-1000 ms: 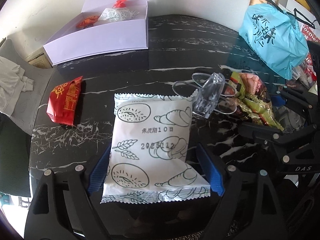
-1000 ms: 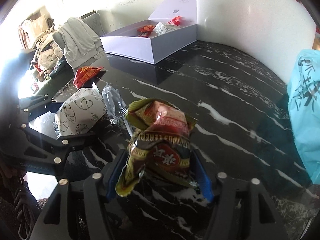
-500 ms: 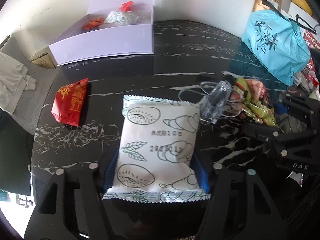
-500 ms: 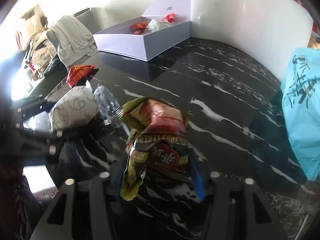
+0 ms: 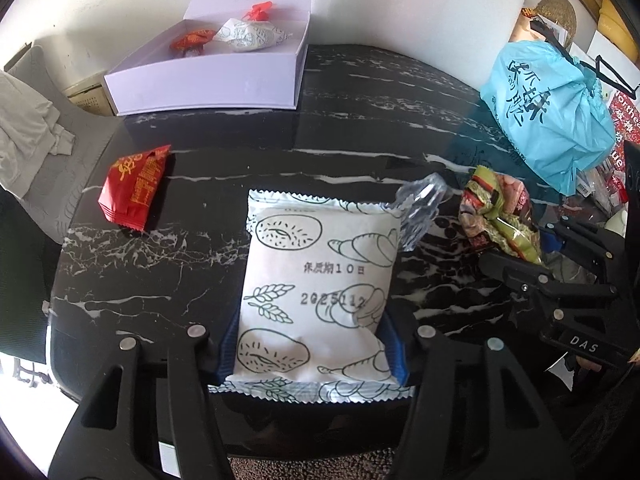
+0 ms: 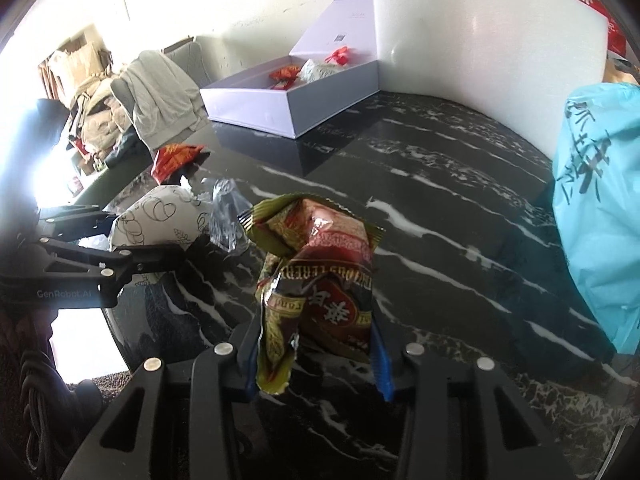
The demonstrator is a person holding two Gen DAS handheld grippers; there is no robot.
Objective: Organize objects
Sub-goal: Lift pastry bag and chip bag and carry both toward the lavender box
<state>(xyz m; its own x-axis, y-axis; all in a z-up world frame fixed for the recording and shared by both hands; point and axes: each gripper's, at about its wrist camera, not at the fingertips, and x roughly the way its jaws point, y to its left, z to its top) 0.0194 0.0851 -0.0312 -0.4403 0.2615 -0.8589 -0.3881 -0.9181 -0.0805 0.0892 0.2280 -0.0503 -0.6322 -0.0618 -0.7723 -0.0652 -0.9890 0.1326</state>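
2 grips concern me: my left gripper [image 5: 310, 346] has just closed on the big white pastry pack [image 5: 320, 288] by 1 end, so it may sag loose, and my right gripper [image 6: 316, 354] has closed on the smaller crumpled snack pack [image 6: 320, 276], whose slick foil may slip above the black table [image 6: 460, 216].

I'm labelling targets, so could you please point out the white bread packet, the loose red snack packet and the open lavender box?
white bread packet [image 5: 316, 280], left wrist view, printed front.
red snack packet [image 5: 134, 188], left wrist view, its middle.
lavender box [image 5: 208, 80], left wrist view, front wall.
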